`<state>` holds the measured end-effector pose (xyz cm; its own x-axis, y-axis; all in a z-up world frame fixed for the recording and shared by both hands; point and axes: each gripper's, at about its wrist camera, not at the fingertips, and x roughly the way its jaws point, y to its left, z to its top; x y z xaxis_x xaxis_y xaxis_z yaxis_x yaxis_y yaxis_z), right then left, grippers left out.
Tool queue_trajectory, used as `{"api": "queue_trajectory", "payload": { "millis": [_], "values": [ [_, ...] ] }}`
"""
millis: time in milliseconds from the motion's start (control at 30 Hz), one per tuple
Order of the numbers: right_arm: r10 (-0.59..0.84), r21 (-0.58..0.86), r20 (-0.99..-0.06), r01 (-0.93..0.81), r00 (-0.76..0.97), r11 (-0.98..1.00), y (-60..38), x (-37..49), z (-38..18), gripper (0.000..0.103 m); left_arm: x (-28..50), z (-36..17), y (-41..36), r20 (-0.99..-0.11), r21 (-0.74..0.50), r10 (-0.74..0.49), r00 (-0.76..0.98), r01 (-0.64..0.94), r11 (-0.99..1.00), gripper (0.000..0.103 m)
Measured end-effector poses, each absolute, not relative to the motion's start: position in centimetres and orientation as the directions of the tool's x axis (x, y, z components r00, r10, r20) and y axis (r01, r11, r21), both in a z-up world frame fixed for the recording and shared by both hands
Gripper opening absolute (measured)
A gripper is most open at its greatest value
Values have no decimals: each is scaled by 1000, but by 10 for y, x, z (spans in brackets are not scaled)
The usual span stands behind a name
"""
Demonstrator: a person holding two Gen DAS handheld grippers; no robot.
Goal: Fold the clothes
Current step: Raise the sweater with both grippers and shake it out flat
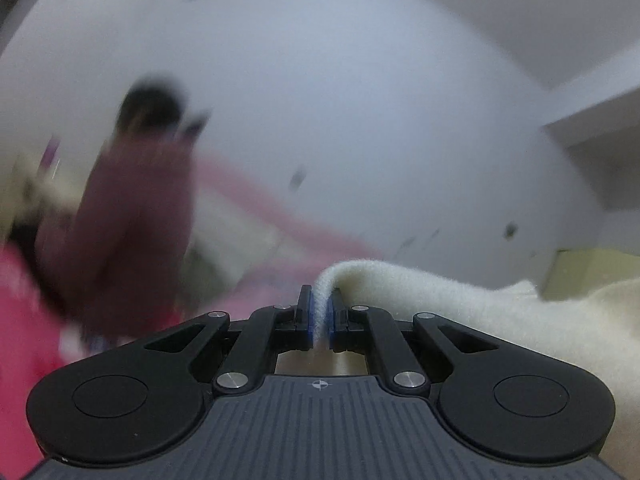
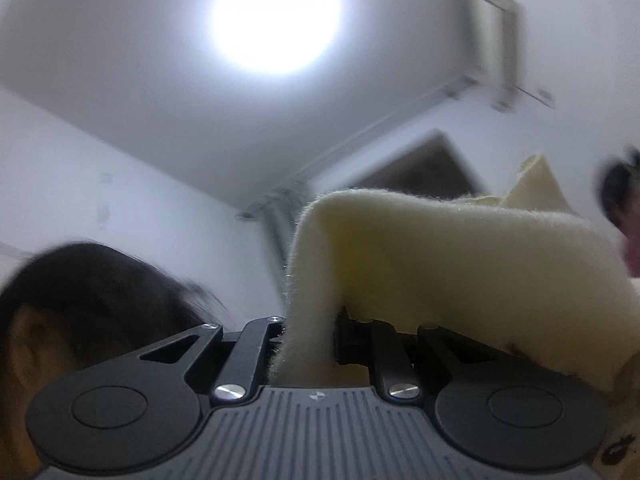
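Note:
A cream fleece garment (image 1: pixel 460 304) is held up in the air by both grippers. In the left wrist view my left gripper (image 1: pixel 319 312) is shut on a thin fold of its edge, and the cloth trails off to the right. In the right wrist view my right gripper (image 2: pixel 310 336) is shut on a thicker fold of the same cream garment (image 2: pixel 440 264), which drapes over the right finger and hides the fingertips. The right gripper points upward toward the ceiling.
A blurred person in a dark red top (image 1: pixel 132 216) stands at the left of the left wrist view, with pink cloth (image 1: pixel 24 320) below. A person's dark hair (image 2: pixel 92 280) fills the lower left of the right wrist view. White walls, a ceiling lamp (image 2: pixel 276 20) and an air conditioner (image 2: pixel 496 36) lie behind.

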<state>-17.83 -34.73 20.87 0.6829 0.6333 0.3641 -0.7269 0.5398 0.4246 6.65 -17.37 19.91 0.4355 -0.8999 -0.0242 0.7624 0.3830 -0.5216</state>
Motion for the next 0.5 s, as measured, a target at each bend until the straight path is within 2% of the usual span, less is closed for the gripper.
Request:
{"api": "queue_trajectory", "payload": {
  "millis": [100, 200, 233, 267, 300, 333, 367, 433, 467, 500],
  "values": [
    [593, 537, 264, -627, 760, 564, -337, -145, 166, 15, 99, 130, -172, -162, -587, -870, 466, 663, 465, 5],
    [629, 607, 180, -589, 756, 534, -323, -87, 138, 15, 132, 98, -143, -249, -607, -825, 507, 582, 541, 6],
    [649, 625, 163, -587, 743, 515, -320, -66, 133, 15, 146, 93, -128, -288, -593, -808, 514, 567, 571, 9],
    [672, 636, 142, -588, 727, 500, -310, -42, 127, 15, 158, 86, -107, -379, -560, -754, 536, 516, 648, 13],
    [692, 650, 107, -576, 714, 495, -294, -14, 120, 16, 169, 79, -87, -467, -517, -690, 553, 463, 720, 27],
    [707, 669, 64, -556, 704, 493, -279, 13, 110, 23, 180, 71, -66, -550, -465, -618, 563, 408, 786, 42],
    [717, 690, 0, -519, 697, 504, -262, 41, 98, 29, 192, 64, -45, -625, -406, -538, 566, 352, 843, 44],
    [736, 727, -160, -426, 658, 539, -223, 96, 65, 60, 205, 33, 18, -727, -305, -318, 609, 129, 944, 44],
    [754, 744, -246, -380, 609, 550, -203, 122, 41, 69, 203, 17, 49, -752, -260, -218, 622, 24, 965, 44],
    [753, 742, -339, -332, 564, 582, -187, 144, 19, 72, 203, 6, 74, -773, -229, -141, 619, -65, 971, 44]
  ]
}}
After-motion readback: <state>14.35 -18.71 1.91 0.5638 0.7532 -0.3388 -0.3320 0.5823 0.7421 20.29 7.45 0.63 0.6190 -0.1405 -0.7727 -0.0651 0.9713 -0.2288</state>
